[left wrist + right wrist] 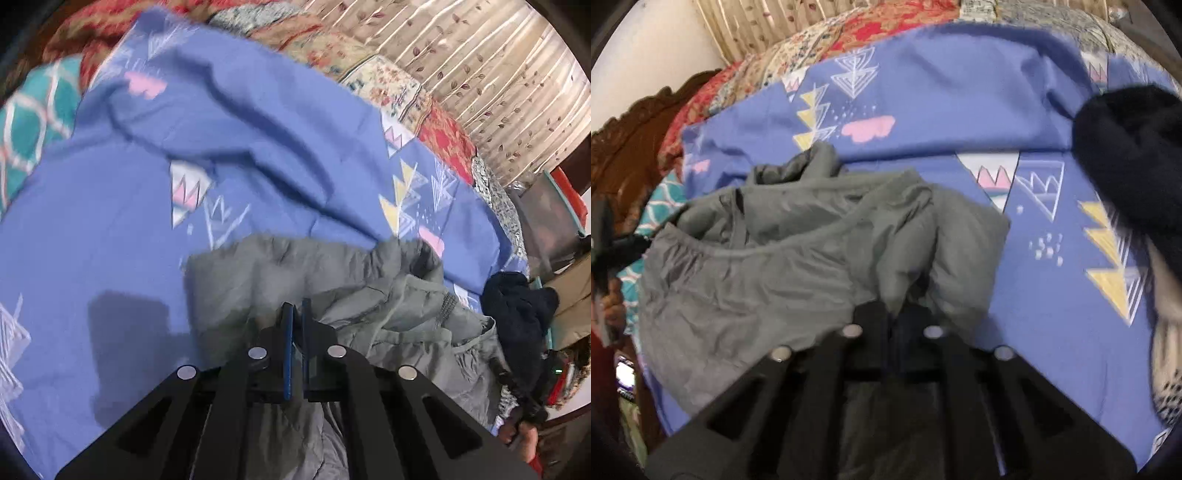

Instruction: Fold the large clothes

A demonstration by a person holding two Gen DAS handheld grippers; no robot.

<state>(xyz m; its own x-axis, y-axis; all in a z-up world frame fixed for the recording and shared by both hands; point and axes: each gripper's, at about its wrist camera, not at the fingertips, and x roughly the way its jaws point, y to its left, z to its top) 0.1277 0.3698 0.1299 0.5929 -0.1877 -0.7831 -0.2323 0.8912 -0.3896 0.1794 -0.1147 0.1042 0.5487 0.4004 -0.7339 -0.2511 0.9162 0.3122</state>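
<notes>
A grey padded jacket (332, 280) lies crumpled on a blue patterned bedsheet (110, 221). My left gripper (297, 310) is shut, its blue-padded fingers pinching the jacket's near edge. In the right wrist view the same jacket (775, 251) spreads to the left over the sheet (1052, 258). My right gripper (899, 314) is shut on a fold of the jacket, and the fabric covers its fingertips. Both grippers hold the jacket slightly lifted off the bed.
A dark navy garment (521, 306) lies at the bed's right, also in the right wrist view (1134, 155). A floral quilt (406, 92) lies behind the sheet, a curtain (498, 74) beyond. A carved wooden headboard (624, 147) stands at left.
</notes>
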